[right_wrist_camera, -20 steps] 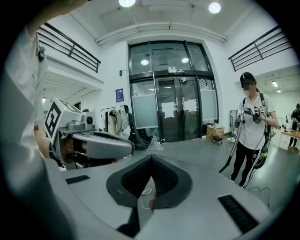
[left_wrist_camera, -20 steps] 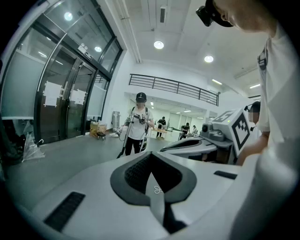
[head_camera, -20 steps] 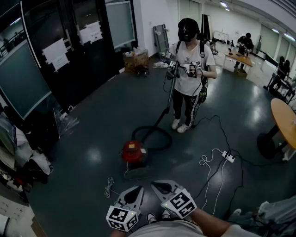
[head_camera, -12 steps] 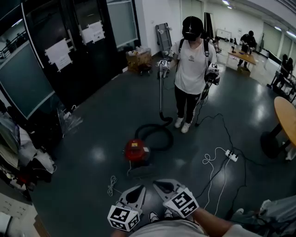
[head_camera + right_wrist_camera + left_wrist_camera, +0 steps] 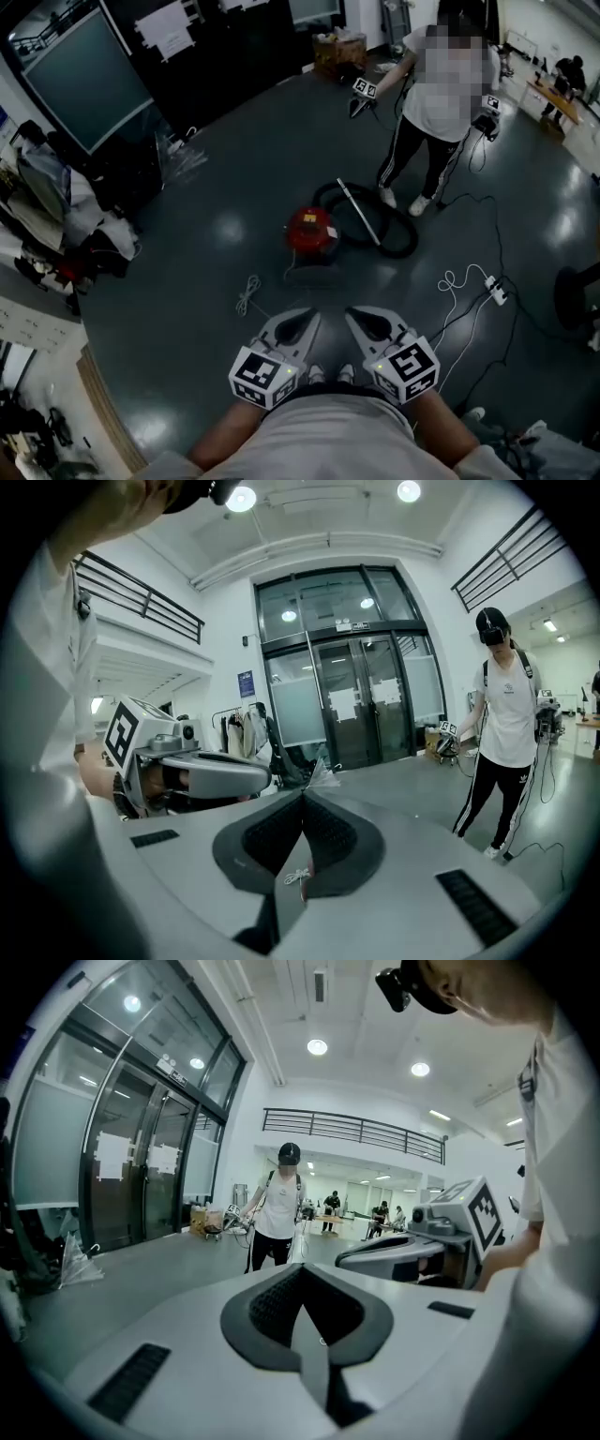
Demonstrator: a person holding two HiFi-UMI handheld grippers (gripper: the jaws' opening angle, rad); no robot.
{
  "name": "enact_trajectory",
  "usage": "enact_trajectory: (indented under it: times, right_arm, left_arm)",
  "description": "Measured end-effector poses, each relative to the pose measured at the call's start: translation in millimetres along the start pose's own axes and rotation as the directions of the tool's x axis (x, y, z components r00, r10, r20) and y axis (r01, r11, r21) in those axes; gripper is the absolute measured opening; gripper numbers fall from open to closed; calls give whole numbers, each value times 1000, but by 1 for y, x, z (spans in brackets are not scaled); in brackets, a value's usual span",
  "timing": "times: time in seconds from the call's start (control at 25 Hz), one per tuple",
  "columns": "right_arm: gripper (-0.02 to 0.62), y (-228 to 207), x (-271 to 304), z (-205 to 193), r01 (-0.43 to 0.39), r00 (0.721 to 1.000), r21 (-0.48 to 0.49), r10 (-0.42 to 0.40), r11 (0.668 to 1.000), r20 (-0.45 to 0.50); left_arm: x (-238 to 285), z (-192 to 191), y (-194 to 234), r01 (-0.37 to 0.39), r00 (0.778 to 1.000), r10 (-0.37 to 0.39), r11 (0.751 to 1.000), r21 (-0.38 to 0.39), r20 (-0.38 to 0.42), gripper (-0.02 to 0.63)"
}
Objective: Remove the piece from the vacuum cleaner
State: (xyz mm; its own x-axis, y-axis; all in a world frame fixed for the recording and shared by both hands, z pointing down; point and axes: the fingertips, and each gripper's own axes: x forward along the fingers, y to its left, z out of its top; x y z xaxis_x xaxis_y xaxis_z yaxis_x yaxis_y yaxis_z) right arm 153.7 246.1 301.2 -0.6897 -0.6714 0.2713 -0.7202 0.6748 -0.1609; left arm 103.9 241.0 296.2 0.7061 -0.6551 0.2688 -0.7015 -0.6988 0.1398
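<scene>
Clenched and empty, both: left gripper (image 5: 298, 323) and right gripper (image 5: 367, 322), side by side, well short of the red vacuum cleaner (image 5: 310, 232) on the floor. Just right of the vacuum cleaner, a looped black hose (image 5: 398, 246), with the silvery tube (image 5: 361, 214) lying slantwise across it. Beyond the vacuum cleaner, a standing person (image 5: 436, 94). Further right of the vacuum cleaner, a white power strip (image 5: 494, 290).
</scene>
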Motion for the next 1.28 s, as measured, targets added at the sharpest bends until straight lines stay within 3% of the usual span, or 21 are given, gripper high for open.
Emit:
enact_trajectory:
  times: [0.28, 0.6, 0.76, 0.96, 1.16, 1.28]
  right_arm:
    - [17, 16, 70, -2, -64, 997, 44, 66, 997, -30]
    - [17, -4, 145, 0, -72, 994, 32, 74, 997, -82]
    - [17, -20, 197, 2, -37, 993, 30, 40, 999, -109]
    - [17, -41, 263, 6, 20, 990, 43, -14, 999, -137]
    - [17, -70, 311, -21, 60, 980, 32, -53, 998, -190]
    - [17, -96, 333, -49, 66, 968, 15, -60, 998, -244]
  left_arm:
    - [-35, -16, 82, -116, 992, 114, 991, -60, -45, 6]
    - [-18, -24, 162, -138, 988, 133, 988, -62, -78, 6]
    - [5, -27, 213, -89, 992, 86, 996, -32, -87, 6]
    - [37, -30, 273, 32, 993, -28, 999, 28, -113, 6]
    - [77, -61, 310, 150, 978, -131, 983, 107, -163, 6]
    - [108, -96, 324, 203, 961, -175, 973, 114, -214, 6]
